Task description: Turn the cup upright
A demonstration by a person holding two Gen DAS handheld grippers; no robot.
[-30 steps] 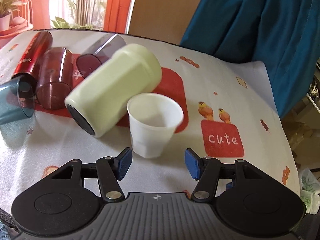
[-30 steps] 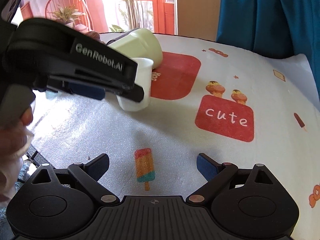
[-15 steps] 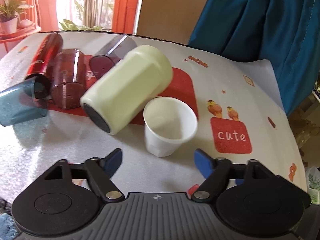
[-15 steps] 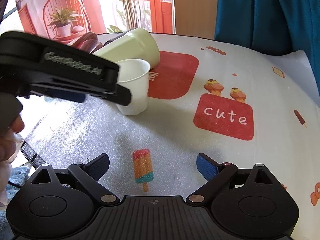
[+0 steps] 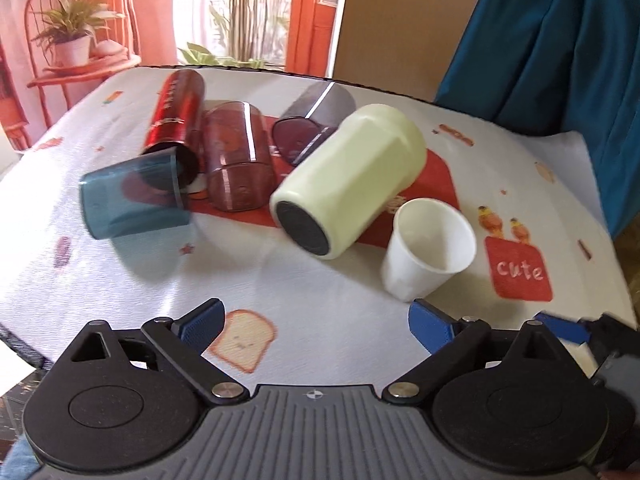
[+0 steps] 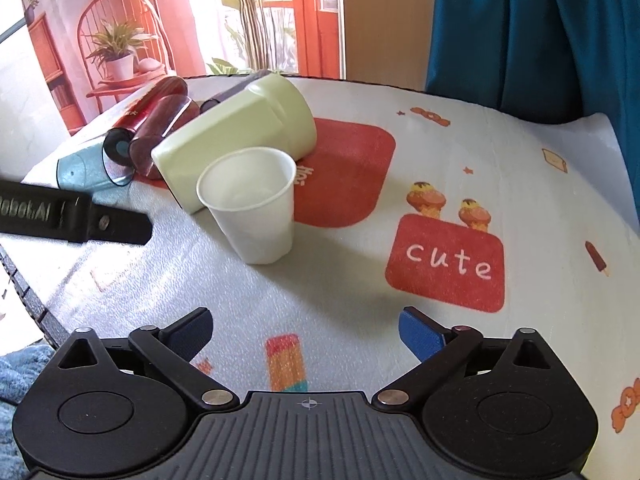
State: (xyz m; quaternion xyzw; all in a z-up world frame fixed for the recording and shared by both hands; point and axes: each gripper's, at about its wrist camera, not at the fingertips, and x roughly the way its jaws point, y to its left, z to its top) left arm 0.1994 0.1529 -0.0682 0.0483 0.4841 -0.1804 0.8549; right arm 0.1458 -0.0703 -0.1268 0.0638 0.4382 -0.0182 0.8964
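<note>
A white paper cup (image 5: 428,254) stands upright on the patterned tablecloth (image 5: 248,264); it also shows in the right wrist view (image 6: 252,204). My left gripper (image 5: 316,326) is open and empty, back from the cup and to its left. My right gripper (image 6: 304,334) is open and empty, near the table's front edge, well short of the cup. A large pale green cup (image 5: 348,180) lies on its side just behind the white cup, touching or nearly touching it. The left gripper's body (image 6: 72,220) shows at the left of the right wrist view.
Lying on their sides behind: a red metal tumbler (image 5: 174,120), a dark red plastic cup (image 5: 236,160), a purple cup (image 5: 312,120) and a blue cup (image 5: 128,196). A teal curtain (image 5: 560,40) hangs at the right. The table's edge (image 6: 28,292) runs at the left.
My left gripper has pulled back and to the left, away from the white cup, and its jaws have opened wider. The white cup stays upright. My right gripper has hardly moved.
</note>
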